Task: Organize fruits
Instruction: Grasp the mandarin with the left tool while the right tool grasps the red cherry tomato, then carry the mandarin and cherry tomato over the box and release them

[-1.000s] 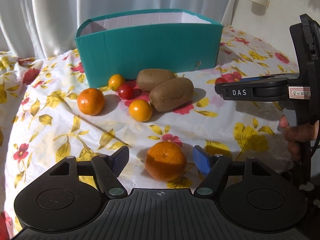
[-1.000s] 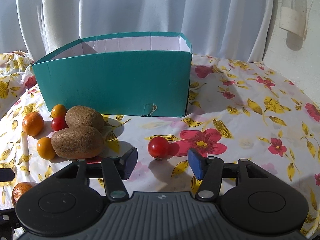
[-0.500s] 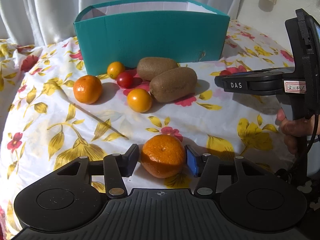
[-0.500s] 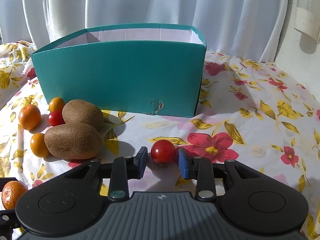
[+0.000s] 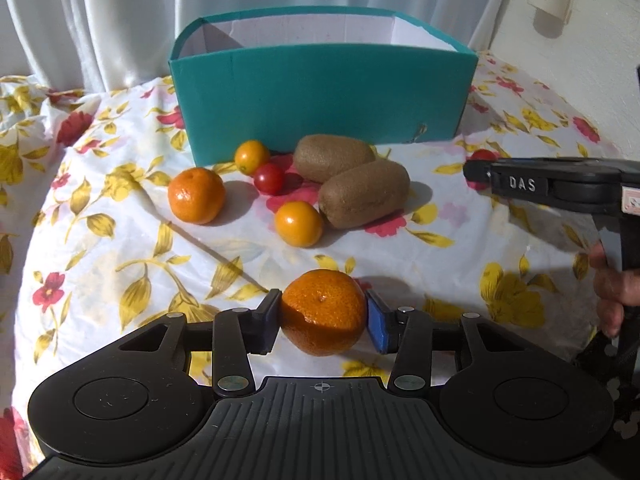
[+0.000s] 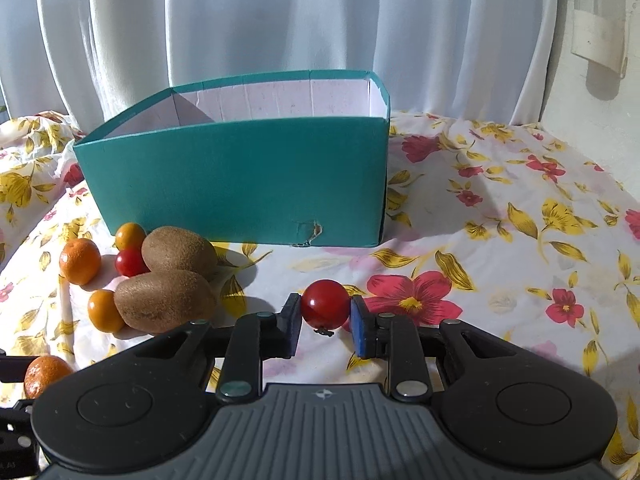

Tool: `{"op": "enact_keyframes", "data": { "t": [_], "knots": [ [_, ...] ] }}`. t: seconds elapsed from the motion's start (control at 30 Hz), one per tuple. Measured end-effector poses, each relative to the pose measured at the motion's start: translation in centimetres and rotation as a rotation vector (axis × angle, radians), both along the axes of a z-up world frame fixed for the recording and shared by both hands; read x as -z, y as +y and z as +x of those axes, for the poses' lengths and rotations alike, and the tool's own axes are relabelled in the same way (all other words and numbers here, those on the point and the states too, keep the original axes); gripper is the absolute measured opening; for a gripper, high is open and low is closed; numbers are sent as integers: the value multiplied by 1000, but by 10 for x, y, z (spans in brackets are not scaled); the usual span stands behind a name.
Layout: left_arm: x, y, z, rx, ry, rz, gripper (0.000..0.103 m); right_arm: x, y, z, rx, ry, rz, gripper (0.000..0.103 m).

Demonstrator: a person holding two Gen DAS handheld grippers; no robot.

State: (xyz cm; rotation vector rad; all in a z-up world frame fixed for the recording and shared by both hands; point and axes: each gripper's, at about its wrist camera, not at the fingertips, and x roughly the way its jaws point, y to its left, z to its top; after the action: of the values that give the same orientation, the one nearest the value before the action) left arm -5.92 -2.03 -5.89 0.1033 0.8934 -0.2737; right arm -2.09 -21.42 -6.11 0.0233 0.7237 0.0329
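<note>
Left gripper (image 5: 323, 316) clamps mandarin (image 5: 323, 312); right gripper (image 6: 326, 320) clamps tomato (image 6: 325, 304).

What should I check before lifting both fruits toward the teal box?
1. Left gripper fingers have just been closing and press the tangerine on both sides: ok.
2. Right gripper fingers shut on the cherry tomato: ok.
3. Teal box open on top, upright: ok.
4. Room inside the box: cannot tell, floor hidden.
5. Kiwis and loose fruits sit apart from both grips: ok.
6. Fruits lifted off the cloth: cannot tell.
</note>
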Motion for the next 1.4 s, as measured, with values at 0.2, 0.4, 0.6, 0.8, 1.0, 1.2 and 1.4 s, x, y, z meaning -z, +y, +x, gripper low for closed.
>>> {"op": "enact_keyframes", "data": {
  "t": [0.2, 0.4, 0.6, 0.8, 1.0, 1.2, 1.4],
  "knots": [
    [-45, 0, 33, -81, -80, 15, 48, -38, 5, -1, -11, -39, 10, 25],
    [-91, 0, 70, -147, -192, 28, 49, -67, 7, 12, 6, -84, -15, 25],
    [-126, 2, 105, -179, -234, -1, 49, -97, 12, 29, 17, -139, 11, 25],
    [-135, -5, 132, -175, -249, 20, 49, -119, 22, 49, 37, -195, 37, 25],
    [-124, 0, 148, -181, -217, 13, 49, -122, 34, 64, 39, -204, 45, 25],
    [-113, 8, 158, -202, -195, 16, 49, -116, 36, 73, 51, -191, 45, 25],
    [-110, 15, 165, -214, -194, 4, 49, -108, 35, 87, 66, -170, 41, 25]
  ]
}}
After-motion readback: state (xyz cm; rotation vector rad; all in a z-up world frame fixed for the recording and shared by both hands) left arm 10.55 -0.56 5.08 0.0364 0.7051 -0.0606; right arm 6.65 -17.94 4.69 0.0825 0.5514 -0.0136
